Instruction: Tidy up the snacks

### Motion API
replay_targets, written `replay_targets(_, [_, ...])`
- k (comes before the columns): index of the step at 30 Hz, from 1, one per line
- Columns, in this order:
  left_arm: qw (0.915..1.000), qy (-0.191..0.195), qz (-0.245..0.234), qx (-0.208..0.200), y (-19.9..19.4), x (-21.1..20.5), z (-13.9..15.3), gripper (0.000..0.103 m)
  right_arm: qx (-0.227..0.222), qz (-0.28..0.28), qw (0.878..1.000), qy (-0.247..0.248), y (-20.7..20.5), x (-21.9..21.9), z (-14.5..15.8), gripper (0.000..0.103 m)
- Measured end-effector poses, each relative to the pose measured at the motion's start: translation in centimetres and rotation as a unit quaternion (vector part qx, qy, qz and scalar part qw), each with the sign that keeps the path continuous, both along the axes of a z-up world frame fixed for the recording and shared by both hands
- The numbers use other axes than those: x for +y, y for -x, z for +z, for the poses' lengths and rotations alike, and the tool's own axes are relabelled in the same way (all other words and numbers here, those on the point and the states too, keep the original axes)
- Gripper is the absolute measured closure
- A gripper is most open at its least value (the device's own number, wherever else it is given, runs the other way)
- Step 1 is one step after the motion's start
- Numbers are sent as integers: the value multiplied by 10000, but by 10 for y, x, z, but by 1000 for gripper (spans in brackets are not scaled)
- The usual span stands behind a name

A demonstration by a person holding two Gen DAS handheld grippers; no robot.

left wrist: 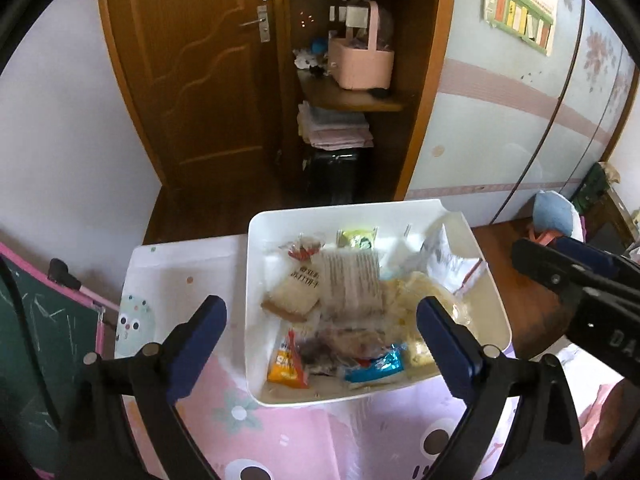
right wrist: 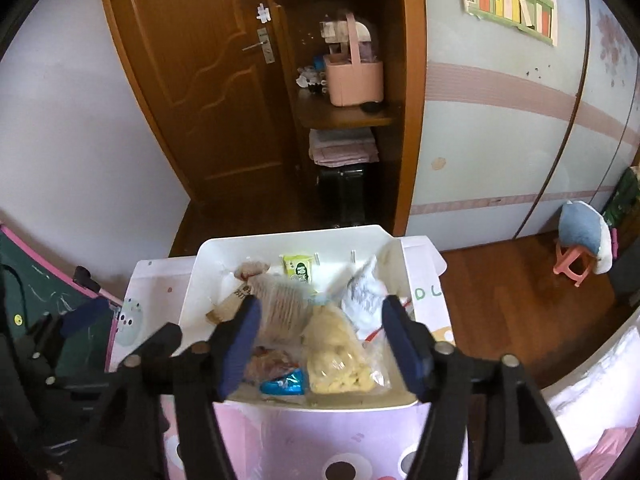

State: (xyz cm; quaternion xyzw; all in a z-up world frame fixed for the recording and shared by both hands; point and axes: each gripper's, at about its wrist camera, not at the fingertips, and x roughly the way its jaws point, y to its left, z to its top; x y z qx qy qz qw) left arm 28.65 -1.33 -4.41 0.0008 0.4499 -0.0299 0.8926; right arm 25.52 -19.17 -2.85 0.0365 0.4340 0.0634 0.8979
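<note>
A white plastic bin (left wrist: 256, 304) (right wrist: 188, 304) sits on a pink cartoon-print table and holds several snack packets: a clear ridged wafer pack (left wrist: 352, 284) (right wrist: 282, 308), a brown cake pack (left wrist: 294, 294), an orange packet (left wrist: 286, 364), a blue wrapper (left wrist: 376, 366) (right wrist: 282, 384), a yellow puff bag (right wrist: 338, 356), a green packet (left wrist: 358, 238) (right wrist: 300, 268) and a white pouch (left wrist: 448, 256) (right wrist: 362, 300). My left gripper (left wrist: 322, 340) is open and empty over the bin's near part. My right gripper (right wrist: 320, 344) is open and empty above the near rim; it also shows at the right of the left wrist view (left wrist: 576, 276).
The pink table (left wrist: 280, 440) (right wrist: 300, 440) carries the bin. A green chalkboard (left wrist: 44, 328) leans at the left. Behind are a wooden door (left wrist: 192, 72), a shelf with a pink basket (left wrist: 360, 60), and a small pink stool (right wrist: 572, 264) on the wood floor at right.
</note>
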Motion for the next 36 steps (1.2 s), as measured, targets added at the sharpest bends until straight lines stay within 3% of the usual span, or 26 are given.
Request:
replay_targets(11, [9997, 193, -105, 142, 62, -2, -5, 7, 222, 61, 9992, -337, 43, -11, -16, 37])
replay_targets(16, [9991, 58, -206, 360, 108, -5, -13, 7, 318, 95, 9989, -326, 86, -17, -24, 37])
replay_targets(22, [9985, 190, -82, 511, 161, -1, -12, 7, 368, 137, 9991, -158, 140, -23, -26, 37])
replay_targets(36, [9995, 11, 88, 312, 287, -7, 29, 7, 438, 178, 9987, -176, 261, -40, -6, 37])
